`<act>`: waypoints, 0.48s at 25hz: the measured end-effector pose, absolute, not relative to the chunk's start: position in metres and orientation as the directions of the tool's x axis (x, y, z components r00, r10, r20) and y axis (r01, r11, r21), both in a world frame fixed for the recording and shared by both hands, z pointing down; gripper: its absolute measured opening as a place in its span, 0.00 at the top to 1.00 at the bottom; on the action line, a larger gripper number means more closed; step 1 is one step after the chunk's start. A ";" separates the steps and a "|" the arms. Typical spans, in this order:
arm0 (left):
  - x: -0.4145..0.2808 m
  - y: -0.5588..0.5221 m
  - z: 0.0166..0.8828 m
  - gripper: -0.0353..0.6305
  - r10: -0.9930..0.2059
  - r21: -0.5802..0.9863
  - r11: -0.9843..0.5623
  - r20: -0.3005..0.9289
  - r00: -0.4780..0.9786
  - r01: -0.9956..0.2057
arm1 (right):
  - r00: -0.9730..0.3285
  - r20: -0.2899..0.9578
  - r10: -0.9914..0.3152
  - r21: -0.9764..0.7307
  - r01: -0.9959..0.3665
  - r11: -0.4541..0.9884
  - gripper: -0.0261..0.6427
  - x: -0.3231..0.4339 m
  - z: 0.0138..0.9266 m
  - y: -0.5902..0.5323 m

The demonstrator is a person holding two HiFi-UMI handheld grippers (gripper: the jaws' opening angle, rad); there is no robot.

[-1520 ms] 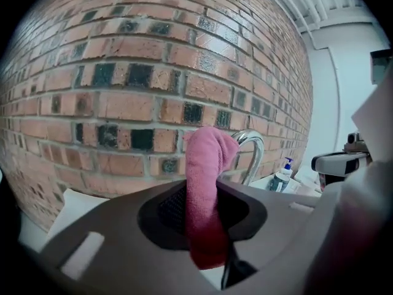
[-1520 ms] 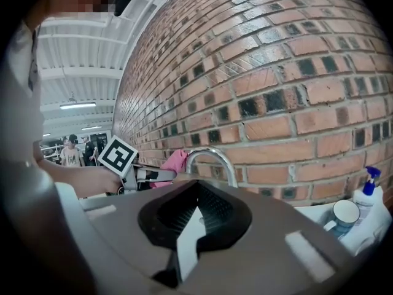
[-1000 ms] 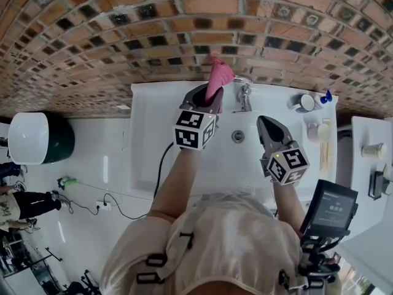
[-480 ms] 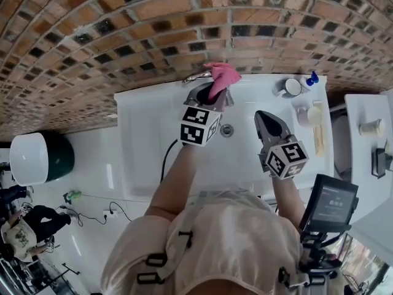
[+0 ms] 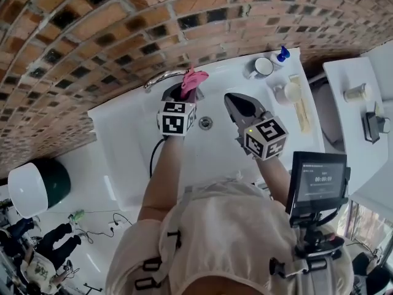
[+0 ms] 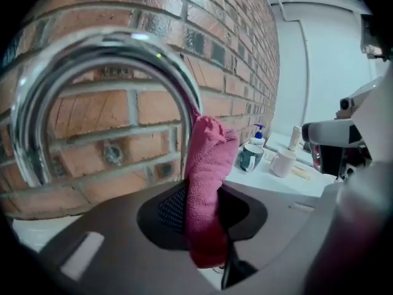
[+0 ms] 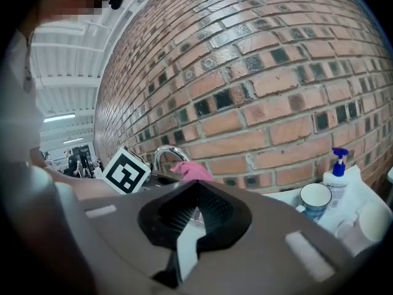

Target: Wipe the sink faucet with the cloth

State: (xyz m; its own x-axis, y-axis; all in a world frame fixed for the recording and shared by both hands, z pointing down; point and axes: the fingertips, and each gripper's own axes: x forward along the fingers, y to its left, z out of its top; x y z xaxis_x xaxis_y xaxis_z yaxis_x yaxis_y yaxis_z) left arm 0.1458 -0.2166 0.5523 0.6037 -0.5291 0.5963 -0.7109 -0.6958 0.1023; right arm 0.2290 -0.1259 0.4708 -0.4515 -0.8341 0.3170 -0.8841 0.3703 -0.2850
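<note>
A chrome arched faucet [image 5: 158,77] stands at the back rim of the white sink [image 5: 123,134]. My left gripper [image 5: 182,92] is shut on a pink cloth [image 5: 194,80], which sticks up out of the jaws. In the left gripper view the cloth [image 6: 209,158] rests against the right leg of the faucet arch [image 6: 92,48], just ahead of my left gripper [image 6: 202,211]. My right gripper [image 5: 238,106] hovers over the basin to the right, open with nothing in it. In the right gripper view its jaws [image 7: 195,211] point toward the faucet [image 7: 164,156] and the cloth [image 7: 191,171].
A drain [image 5: 206,123] lies in the basin between the grippers. On the right counter stand a mug [image 5: 263,67], a blue-topped soap bottle [image 5: 281,55] and a white cup [image 5: 288,92]. A brick wall [image 5: 123,23] rises right behind the faucet.
My left gripper has come down with the cloth from above the faucet and now holds it against the arch. The right gripper has shifted a little. The head view has swung.
</note>
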 end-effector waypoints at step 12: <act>0.142 -0.205 0.469 0.80 -0.617 0.099 -0.703 0.408 0.673 -0.704 | -0.444 0.314 -0.839 -0.250 -0.891 0.379 0.97 0.222 0.457 -0.119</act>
